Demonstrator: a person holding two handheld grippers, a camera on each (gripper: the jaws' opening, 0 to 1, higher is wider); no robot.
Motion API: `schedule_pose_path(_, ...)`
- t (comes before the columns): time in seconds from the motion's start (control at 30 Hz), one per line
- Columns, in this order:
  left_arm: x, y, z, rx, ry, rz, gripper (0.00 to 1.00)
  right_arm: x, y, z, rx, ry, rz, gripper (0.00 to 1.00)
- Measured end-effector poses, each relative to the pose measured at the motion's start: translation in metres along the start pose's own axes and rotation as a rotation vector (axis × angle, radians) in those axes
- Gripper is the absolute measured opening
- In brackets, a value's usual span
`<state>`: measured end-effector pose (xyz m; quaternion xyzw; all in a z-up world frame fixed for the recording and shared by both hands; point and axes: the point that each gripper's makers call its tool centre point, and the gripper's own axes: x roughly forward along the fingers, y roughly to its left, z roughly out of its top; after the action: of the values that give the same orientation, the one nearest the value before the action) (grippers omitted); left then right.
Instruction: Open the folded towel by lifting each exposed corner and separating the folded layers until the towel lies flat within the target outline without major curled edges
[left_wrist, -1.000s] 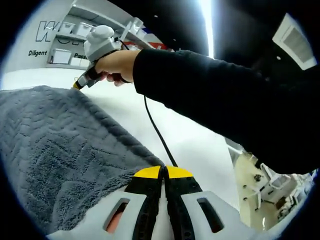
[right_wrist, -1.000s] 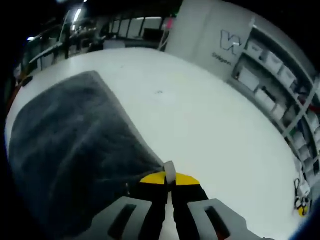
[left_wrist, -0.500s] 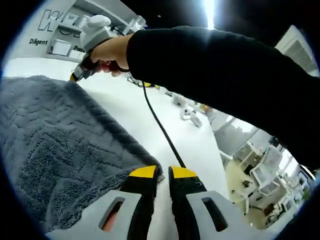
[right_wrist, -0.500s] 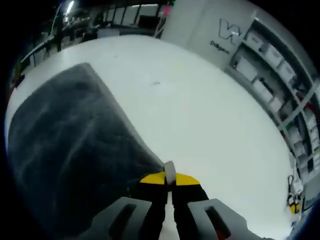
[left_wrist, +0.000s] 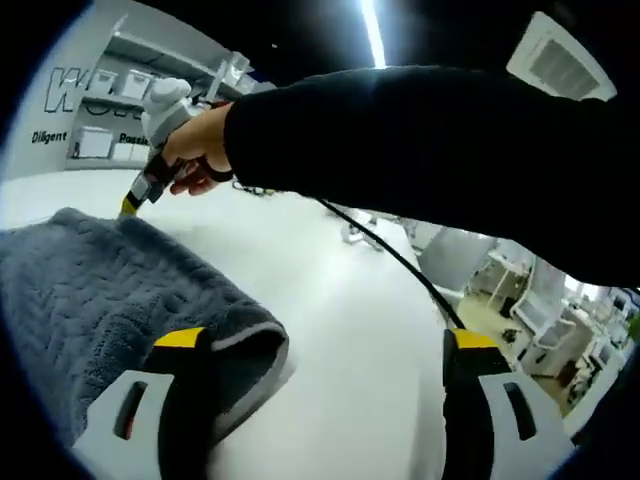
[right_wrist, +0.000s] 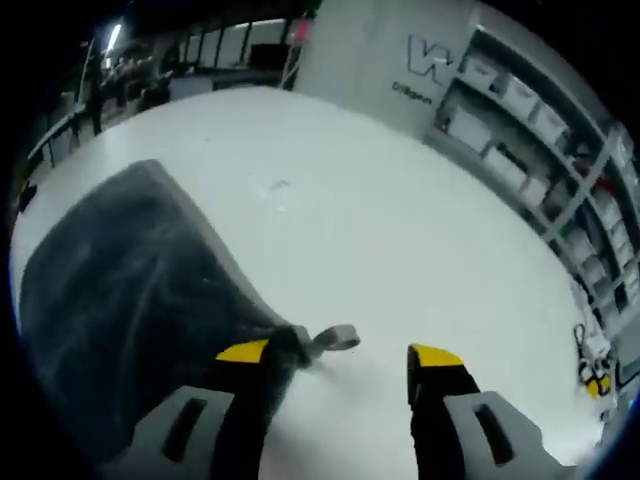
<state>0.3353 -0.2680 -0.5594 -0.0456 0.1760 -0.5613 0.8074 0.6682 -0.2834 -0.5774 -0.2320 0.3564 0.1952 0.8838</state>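
in the left gripper view the left gripper (left_wrist: 318, 345) stands wide apart, its yellow-tipped jaws spread to either side of the frame with nothing held between them. the curled corner of the grey towel (left_wrist: 95, 300) lies just beside the left jaw, its edge rolled over on the white counter (left_wrist: 330, 300). the towel runs from there up and to the left, its weave in a ridged zigzag. at its far corner the right gripper (left_wrist: 128, 206) comes in from the right, held by a hand (left_wrist: 195, 150) in a black sleeve (left_wrist: 430, 160); its yellow tip sits at the towel's edge, though whether it touches cannot be told. a black cable (left_wrist: 395, 260) trails from under the sleeve down toward the right jaw. behind stand shelves (left_wrist: 110, 90) with white boxes and a wall with lettering.

in the right gripper view the right gripper (right_wrist: 340, 352) is likewise spread wide and holds nothing. the towel (right_wrist: 120, 300) shows dark and blurred to the left, with its near corner just beside the left jaw and a small pale tag (right_wrist: 335, 338) sticking out from that corner into the gap between the jaws. the counter (right_wrist: 400, 230) stretches bare beyond, and shelves (right_wrist: 530, 140) line the right side.
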Motion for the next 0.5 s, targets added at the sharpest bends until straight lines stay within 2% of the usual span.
schedule_pose_path(0.03,-0.001,0.001,-0.002,-0.002,0.014,0.004,1.00,-0.001,-0.003,0.000,0.002,0.000,-0.016,0.77)
schedule_pose_path(0.07,-0.001,-0.001,-0.006,0.005,0.034,-0.004,1.00,-0.002,-0.006,-0.002,0.002,0.004,-0.039,0.81)
schedule_pose_path(0.13,-0.002,-0.005,-0.011,0.017,0.055,-0.010,1.00,-0.005,-0.013,-0.002,0.002,0.004,-0.080,0.84)
schedule_pose_path(0.23,-0.003,-0.005,-0.014,0.039,0.073,0.019,1.00,-0.008,-0.016,-0.004,0.009,0.010,-0.111,0.80)
schedule_pose_path(0.37,-0.005,-0.005,-0.011,0.057,0.066,0.041,1.00,-0.011,-0.026,-0.004,-0.095,0.029,-0.212,0.78)
schedule_pose_path(0.5,-0.012,-0.007,-0.010,0.047,0.049,0.039,1.00,-0.013,-0.027,-0.002,-0.095,0.040,-0.213,0.76)
